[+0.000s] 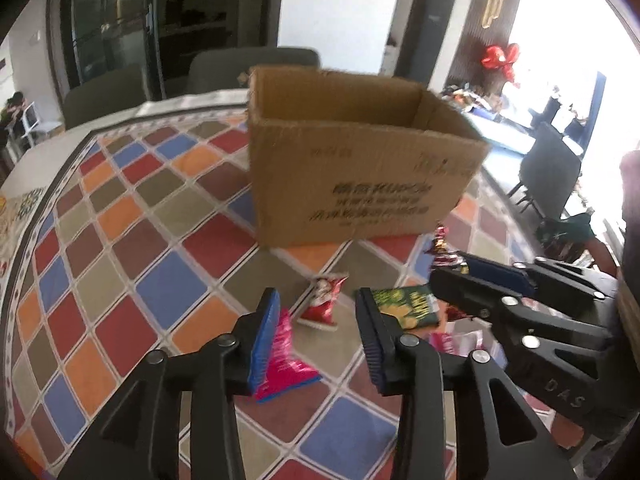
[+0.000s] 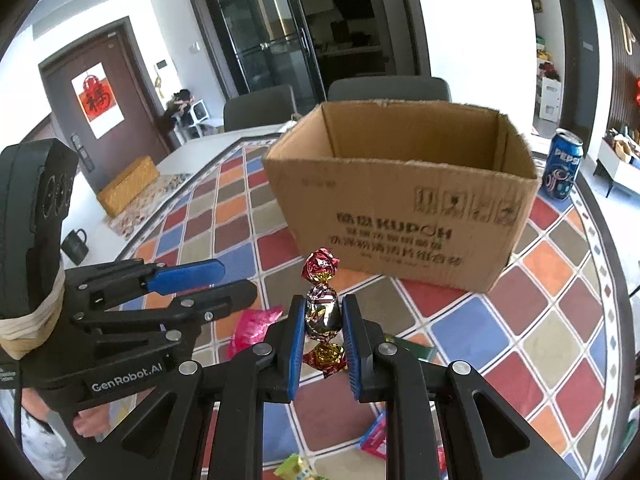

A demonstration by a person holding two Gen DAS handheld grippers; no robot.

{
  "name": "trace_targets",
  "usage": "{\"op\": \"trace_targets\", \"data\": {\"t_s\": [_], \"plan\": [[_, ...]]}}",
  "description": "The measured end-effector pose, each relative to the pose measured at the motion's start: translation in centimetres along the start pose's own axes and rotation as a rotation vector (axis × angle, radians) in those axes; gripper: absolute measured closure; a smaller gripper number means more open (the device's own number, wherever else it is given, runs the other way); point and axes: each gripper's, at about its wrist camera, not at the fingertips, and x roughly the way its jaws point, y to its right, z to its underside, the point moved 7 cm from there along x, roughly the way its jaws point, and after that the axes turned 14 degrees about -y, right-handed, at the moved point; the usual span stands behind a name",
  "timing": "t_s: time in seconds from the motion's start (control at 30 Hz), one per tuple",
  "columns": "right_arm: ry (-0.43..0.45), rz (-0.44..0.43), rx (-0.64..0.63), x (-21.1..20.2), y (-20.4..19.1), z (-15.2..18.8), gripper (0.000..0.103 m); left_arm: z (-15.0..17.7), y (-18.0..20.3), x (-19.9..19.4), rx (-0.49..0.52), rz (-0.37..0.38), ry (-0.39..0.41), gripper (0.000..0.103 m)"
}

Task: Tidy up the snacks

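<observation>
My right gripper [image 2: 323,305] is shut on a string of red, gold and silver foil-wrapped candies [image 2: 322,314], held upright above the table in front of the open cardboard box [image 2: 400,200]. In the left wrist view the same candies [image 1: 440,240] stick out of the right gripper [image 1: 446,266] at the right. My left gripper [image 1: 318,320] is open, low over the table; a pink packet [image 1: 282,360] lies against its left finger. Beyond the gap sits a red snack packet [image 1: 324,300], and a green packet [image 1: 408,306] lies by the right finger. The box [image 1: 352,168] looks empty from here.
A chequered coloured tablecloth [image 2: 500,332] covers the table. A blue Pepsi can [image 2: 562,170] stands right of the box. More packets [image 2: 294,466] lie near the front edge. Grey chairs [image 2: 388,88] stand behind the table. A black mug [image 2: 74,244] sits on the floor at left.
</observation>
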Motion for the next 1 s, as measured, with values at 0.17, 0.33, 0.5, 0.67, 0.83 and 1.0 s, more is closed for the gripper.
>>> {"op": "trace_targets", "data": {"t_s": [0.17,0.33,0.5,0.67,0.83,1.0], "plan": [[-0.039,0.003,0.002,1.7,-0.3,0.4,0.084,1.0,-1.3,2.8,-0.035,-0.02,-0.091,0.06],[-0.097,-0.006,0.007,4.0,-0.7,1.2,0.084,1.9,-2.5,5.5,-0.073,-0.031,-0.165,0.06],[-0.129,-0.002,0.017,5.4,-0.6,1.6,0.084,2.2,-3.2,7.1,-0.082,-0.056,-0.191,0.059],[-0.15,0.002,0.02,6.4,-0.7,1.7,0.084,2.0,-3.5,7.4,-0.091,-0.071,-0.204,0.056],[-0.156,-0.003,0.021,6.7,-0.6,1.7,0.084,2.4,-4.0,7.9,-0.088,-0.084,-0.216,0.055],[-0.163,-0.004,0.017,7.1,-0.8,1.7,0.084,3.0,-3.7,8.8,-0.105,-0.035,-0.247,0.055]]}}
